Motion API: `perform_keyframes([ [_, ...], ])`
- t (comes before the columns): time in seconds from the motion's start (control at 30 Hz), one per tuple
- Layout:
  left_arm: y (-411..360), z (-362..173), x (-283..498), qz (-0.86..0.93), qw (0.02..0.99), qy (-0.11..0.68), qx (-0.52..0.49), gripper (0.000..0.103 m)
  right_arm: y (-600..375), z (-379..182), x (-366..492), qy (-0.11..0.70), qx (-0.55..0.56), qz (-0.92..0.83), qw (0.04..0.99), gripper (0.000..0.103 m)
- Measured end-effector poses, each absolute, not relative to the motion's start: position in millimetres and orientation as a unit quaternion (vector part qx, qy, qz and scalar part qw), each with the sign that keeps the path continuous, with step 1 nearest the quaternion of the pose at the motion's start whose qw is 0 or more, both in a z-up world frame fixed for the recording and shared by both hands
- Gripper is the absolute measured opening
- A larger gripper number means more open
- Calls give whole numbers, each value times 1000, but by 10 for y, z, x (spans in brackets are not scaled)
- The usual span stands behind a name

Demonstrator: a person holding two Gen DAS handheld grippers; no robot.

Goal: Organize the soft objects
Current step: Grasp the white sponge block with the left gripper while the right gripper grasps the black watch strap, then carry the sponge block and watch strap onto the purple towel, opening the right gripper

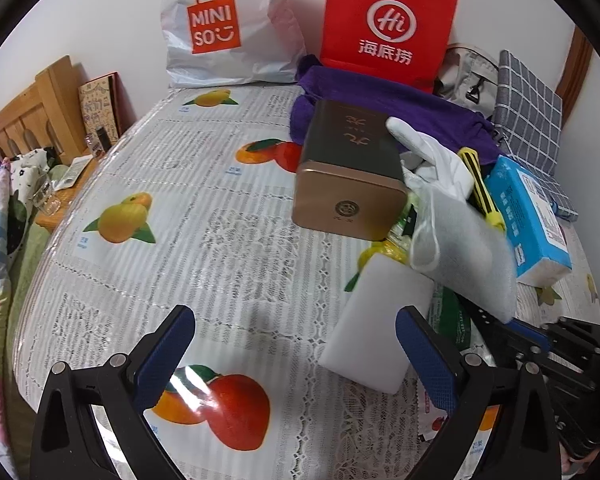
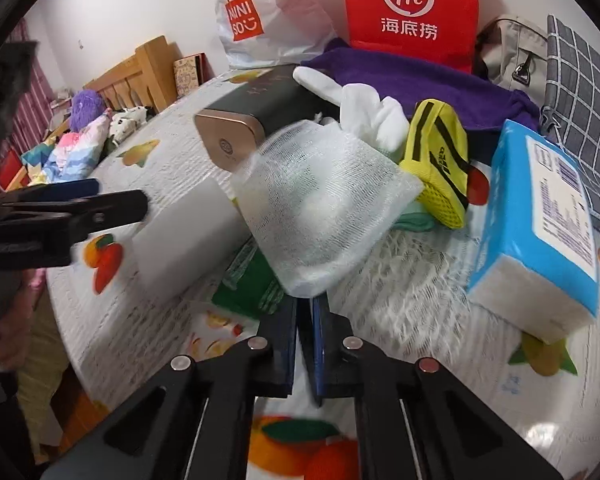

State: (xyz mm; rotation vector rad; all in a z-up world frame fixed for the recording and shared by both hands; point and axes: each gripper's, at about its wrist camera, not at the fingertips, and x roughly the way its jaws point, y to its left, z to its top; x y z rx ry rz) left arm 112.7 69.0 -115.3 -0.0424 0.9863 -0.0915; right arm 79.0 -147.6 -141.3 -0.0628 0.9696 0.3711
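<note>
White mesh pouch [image 2: 324,208], translucent, pinched in right tool [image 2: 304,312].

Plain white wall [image 1: 112,20] behind, light wooden slatted headboard [image 1: 28,112] at left, brown wooden door frame [image 1: 576,76] at far right

On the surface [image 1: 148,272], two bags stand at the back against the wall: the plastic bag [image 1: 228,28] left of the paper bag [image 1: 388,24]. A towel [image 1: 432,112] lies in front of the paper bag, and the tin box [image 1: 352,172] lies on its side before the towel. A glove [image 1: 432,156] sits just right of the box. The tissue pack [image 1: 532,216] lies further right. The foam block [image 1: 380,320] rests nearest, with the mesh pouch [image 1: 468,248] between it and the tissue pack.
</note>
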Motion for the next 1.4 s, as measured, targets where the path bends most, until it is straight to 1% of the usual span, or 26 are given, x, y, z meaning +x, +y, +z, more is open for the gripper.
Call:
perform_keyframes([
  [0.13, 605, -1201, 1123, -67, 875, 479, -26, 101, -1609, -1388, 625, 468, -46, 165, 867, 5],
  [0.27, 486, -1259, 1117, -90, 868, 488, -28, 101, -1824, -1431, 471, 480, -34, 147, 864, 5],
  [0.57, 119, -1493, 1151, -97, 853, 512, 24, 101, -2410, -1488, 162, 498, -28, 75, 864, 5],
  [0.63, 67, -1547, 1153, -95, 851, 515, 39, 97, -2460, -1537, 152, 501, -24, 71, 862, 10],
  [0.7, 42, -1549, 1134, -85, 856, 506, 53, 89, -2460, -1568, 150, 500, -24, 74, 863, 13],
  [0.73, 36, -1542, 1128, -86, 858, 504, 55, 86, -2443, -1588, 157, 500, -24, 78, 862, 17],
  [0.77, 35, -1535, 1132, -87, 859, 502, 55, 80, -2423, -1609, 174, 499, -23, 80, 862, 21],
  [0.8, 46, -1523, 1128, -86, 860, 500, 55, 70, -2400, -1614, 181, 492, -24, 83, 866, 26],
  [0.83, 61, -1503, 1119, -83, 862, 497, 56, 64, -2371, -1618, 196, 488, -26, 87, 868, 31],
  [0.87, 80, -1491, 1130, -83, 863, 495, 55, 55, -2341, -1627, 209, 481, -31, 87, 872, 31],
  [0.9, 103, -1473, 1127, -86, 862, 497, 50, 55, -2325, -1631, 214, 478, -35, 87, 873, 31],
  [0.93, 114, -1466, 1139, -89, 861, 499, 47, 54, -2300, -1632, 220, 475, -39, 91, 875, 25],
  [1.03, 156, -1436, 1150, -89, 860, 501, 38, 52, -2217, -1598, 229, 476, -47, 105, 872, 20],
  [1.4, 332, -1078, 1081, -74, 875, 479, 17, 52, -2280, -1062, 58, 435, -12, 113, 893, 20],
])
